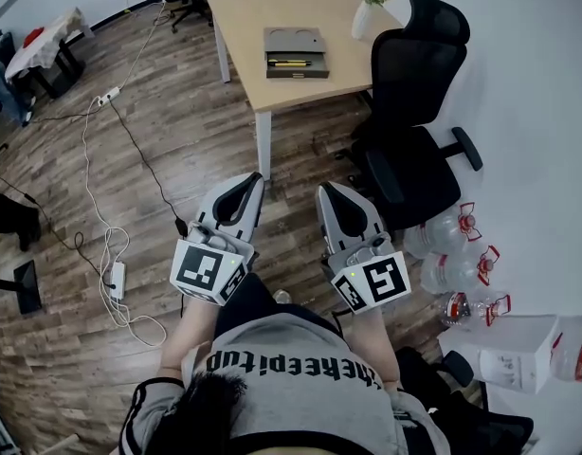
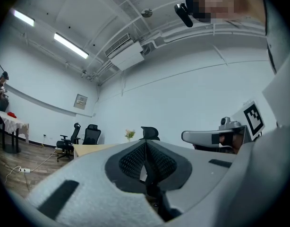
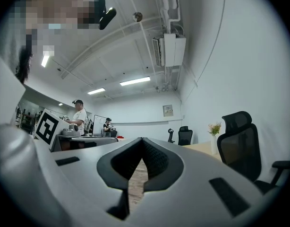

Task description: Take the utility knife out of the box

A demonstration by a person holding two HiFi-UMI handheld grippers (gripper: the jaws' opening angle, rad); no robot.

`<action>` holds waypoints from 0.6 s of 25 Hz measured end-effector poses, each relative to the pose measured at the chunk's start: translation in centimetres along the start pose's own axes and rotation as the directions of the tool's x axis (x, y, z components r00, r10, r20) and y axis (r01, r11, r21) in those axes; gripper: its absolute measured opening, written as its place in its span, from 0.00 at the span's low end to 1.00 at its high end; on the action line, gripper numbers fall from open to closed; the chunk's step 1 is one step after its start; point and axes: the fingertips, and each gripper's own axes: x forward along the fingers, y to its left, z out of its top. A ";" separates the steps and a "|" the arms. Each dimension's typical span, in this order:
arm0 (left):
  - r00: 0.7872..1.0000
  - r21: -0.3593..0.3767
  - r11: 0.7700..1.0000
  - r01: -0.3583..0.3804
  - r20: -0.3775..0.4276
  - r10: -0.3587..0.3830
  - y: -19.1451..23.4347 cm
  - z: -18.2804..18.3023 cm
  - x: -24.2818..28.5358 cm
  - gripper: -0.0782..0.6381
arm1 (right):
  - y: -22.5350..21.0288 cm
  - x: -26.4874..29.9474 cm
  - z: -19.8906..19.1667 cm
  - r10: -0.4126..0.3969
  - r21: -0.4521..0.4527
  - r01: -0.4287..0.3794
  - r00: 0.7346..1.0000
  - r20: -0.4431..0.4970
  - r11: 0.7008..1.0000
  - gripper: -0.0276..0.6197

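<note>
Black block lettering on the person's grey cotton shirt (image 1: 300,344), just behind the left gripper (image 1: 256,180) and the right gripper (image 1: 322,191), shows upside down and seems to read "THEKEEPITUP". The small framed wall notice (image 2: 81,101) far ahead of the left gripper is too small to read. The black-and-white square markers (image 1: 208,270) on the gripper cubes are patterns, not letters.

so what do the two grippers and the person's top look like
Both the left gripper and right gripper have pale grey, tapering shells with black ribbed pads inside, each carrying a white cube with black square markers. The person wears a grey T-shirt with black lettering.
</note>
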 end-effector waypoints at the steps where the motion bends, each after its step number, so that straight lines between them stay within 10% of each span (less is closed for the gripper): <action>1: 1.000 0.000 1.000 -0.004 -0.001 0.004 0.2 0.0 0.3 0.13 | -0.2 0.2 -0.1 0.003 0.000 -0.003 1.000 -0.001 1.000 0.05; 15: 0.998 -0.012 0.998 0.064 -0.006 -0.064 4.4 -1.0 8.5 0.13 | -6.5 6.8 -1.2 -0.058 -0.003 0.058 0.998 -0.010 0.998 0.05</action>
